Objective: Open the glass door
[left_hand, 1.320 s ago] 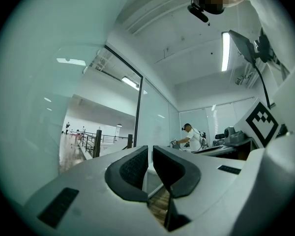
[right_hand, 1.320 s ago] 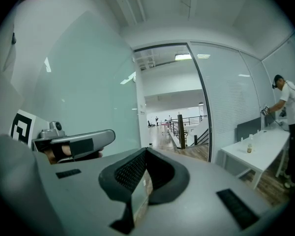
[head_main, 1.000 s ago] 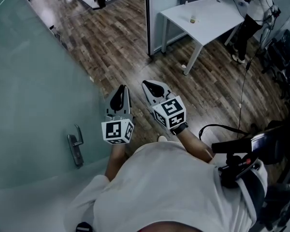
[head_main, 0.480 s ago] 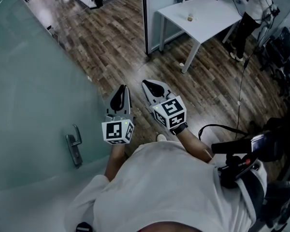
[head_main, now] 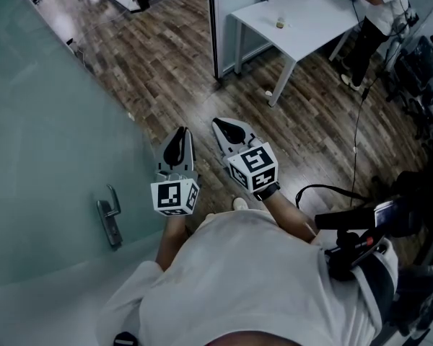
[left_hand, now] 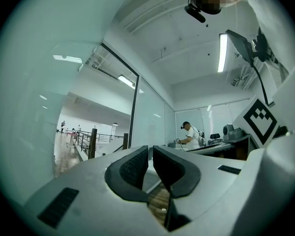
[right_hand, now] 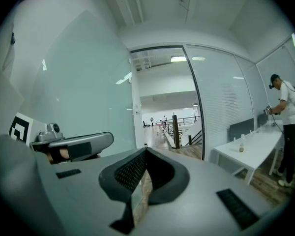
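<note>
floor (head_main: 166,71) of dark wood planks ahead of both grippers. dark post (head_main: 212,27) of a glass partition upright beyond. white table (head_main: 303,20) just right of the post, with a small bottle (head_main: 279,23) on top, label too small to read. person (head_main: 379,9) in a white shirt standing at the table's far end. black cable (head_main: 359,121) trailing across the planks, dark chairs (head_main: 426,63) at the right edge. in the gripper views, an open passage with railings far off past the partition.

frosted glass door (head_main: 50,121) filling the left side, its metal handle (head_main: 110,215) low on the pane. handle below and to the left of the left gripper (head_main: 180,132), near but apart, not touched. left gripper about level, close beside the pane, jaws almost together with a slim gap and empty. right gripper (head_main: 227,126) just beside the left one, on the side away from the door, jaws clenched tip to tip on nothing.

black-and-white square markers on the left cube (head_main: 175,195) and the right cube (head_main: 254,168): block patterns only.
</note>
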Demonstrator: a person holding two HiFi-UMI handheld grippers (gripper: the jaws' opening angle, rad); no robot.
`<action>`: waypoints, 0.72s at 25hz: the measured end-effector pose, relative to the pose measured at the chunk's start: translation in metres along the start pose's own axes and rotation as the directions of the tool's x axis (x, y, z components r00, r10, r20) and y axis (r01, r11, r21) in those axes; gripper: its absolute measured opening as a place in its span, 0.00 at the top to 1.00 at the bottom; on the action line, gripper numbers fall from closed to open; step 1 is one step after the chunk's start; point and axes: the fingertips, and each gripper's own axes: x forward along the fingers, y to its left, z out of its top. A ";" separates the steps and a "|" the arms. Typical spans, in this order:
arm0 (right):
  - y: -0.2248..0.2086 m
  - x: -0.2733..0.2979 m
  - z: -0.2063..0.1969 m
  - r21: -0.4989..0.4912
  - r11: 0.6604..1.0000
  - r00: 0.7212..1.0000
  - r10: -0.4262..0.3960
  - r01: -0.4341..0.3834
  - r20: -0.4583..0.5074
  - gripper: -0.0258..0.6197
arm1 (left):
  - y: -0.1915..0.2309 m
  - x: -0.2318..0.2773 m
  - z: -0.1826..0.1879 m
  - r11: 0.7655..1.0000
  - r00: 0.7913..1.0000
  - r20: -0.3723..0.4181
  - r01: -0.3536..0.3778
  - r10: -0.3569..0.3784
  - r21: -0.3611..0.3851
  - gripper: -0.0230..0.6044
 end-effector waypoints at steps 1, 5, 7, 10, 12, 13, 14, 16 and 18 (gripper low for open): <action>0.000 0.000 0.000 -0.001 1.000 1.000 0.001 -0.001 0.000 0.96 | 0.000 0.000 -0.001 1.000 1.000 -0.001 0.000 0.000 -0.001 0.91; 0.001 -0.003 0.000 0.000 1.000 1.000 0.000 0.000 0.001 0.96 | -0.002 -0.001 -0.001 1.000 1.000 -0.002 0.001 -0.001 -0.003 0.91; 0.000 -0.004 0.000 0.001 1.000 1.000 -0.004 0.004 0.003 0.96 | -0.003 -0.002 0.000 1.000 1.000 -0.001 0.002 -0.002 -0.001 0.91; -0.002 -0.007 0.001 -0.003 1.000 1.000 -0.010 0.010 0.006 0.96 | -0.005 -0.002 0.001 1.000 1.000 0.002 0.002 -0.002 -0.002 0.91; -0.002 -0.008 0.002 -0.007 1.000 1.000 -0.011 0.011 0.008 0.96 | -0.006 -0.002 0.001 1.000 1.000 0.002 0.002 -0.002 -0.002 0.91; -0.002 -0.009 0.002 -0.008 1.000 1.000 -0.010 0.011 0.009 0.96 | -0.007 -0.002 0.002 1.000 1.000 0.001 0.002 -0.002 -0.003 0.91; -0.002 -0.010 0.003 -0.009 1.000 1.000 -0.011 0.011 0.010 0.96 | -0.007 -0.002 0.002 1.000 1.000 0.001 0.002 -0.002 -0.003 0.91; -0.003 -0.011 0.003 -0.009 1.000 1.000 -0.012 0.012 0.010 0.96 | -0.009 -0.001 0.002 1.000 1.000 0.000 0.004 -0.004 -0.003 0.91; -0.004 -0.012 0.002 -0.009 1.000 1.000 -0.013 0.013 0.009 0.96 | -0.011 -0.001 0.001 1.000 1.000 -0.001 0.007 -0.007 -0.003 0.91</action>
